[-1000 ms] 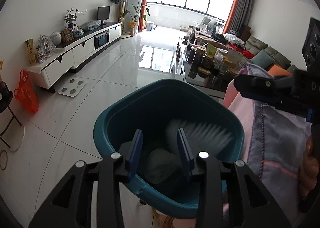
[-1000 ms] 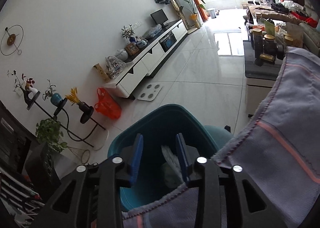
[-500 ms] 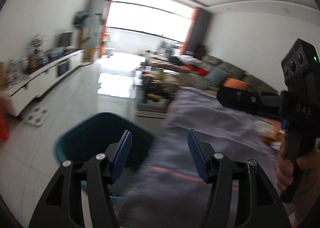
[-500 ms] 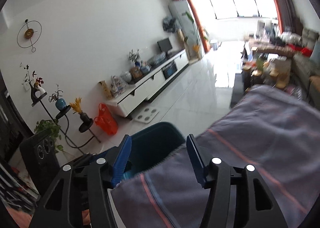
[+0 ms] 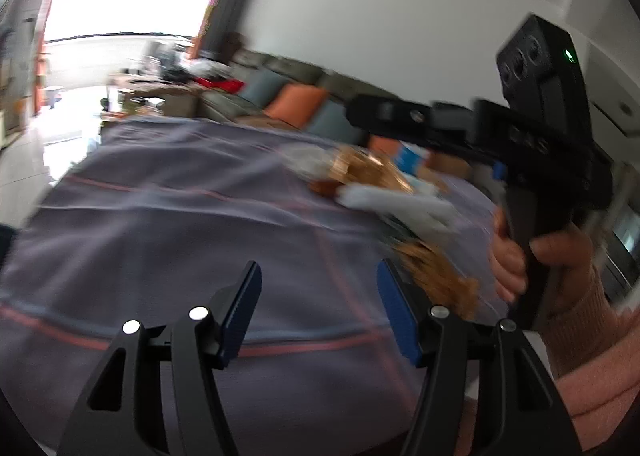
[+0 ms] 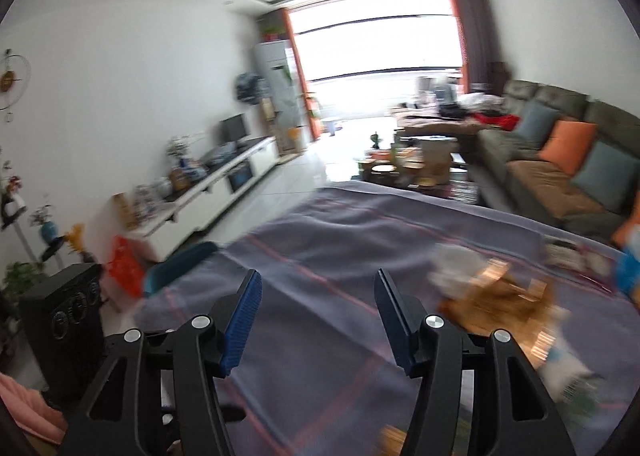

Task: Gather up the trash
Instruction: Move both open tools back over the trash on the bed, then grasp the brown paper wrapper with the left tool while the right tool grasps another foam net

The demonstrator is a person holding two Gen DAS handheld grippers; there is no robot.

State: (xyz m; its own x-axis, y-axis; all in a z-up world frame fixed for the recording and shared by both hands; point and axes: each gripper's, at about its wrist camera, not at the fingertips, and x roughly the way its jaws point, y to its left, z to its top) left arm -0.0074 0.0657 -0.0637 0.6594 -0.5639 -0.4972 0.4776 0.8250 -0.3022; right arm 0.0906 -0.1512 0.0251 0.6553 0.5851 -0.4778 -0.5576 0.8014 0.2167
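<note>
Hovering over the purple-grey cloth with thin red stripes (image 5: 168, 224), the left gripper (image 5: 318, 288) and right gripper (image 6: 316, 296) both stand apart, empty. The blurred pile of crumpled trash (image 5: 384, 184), seemingly golden wrappers and white tissue, lies on that cloth's right part.

Purple cloth (image 5: 168, 224) w/ scattered trash (image 5: 372, 176)

trash (image 5: 372, 172) | golden and white wrappers, blurred | heaped on purple cloth (image 5: 168, 224)
</note>
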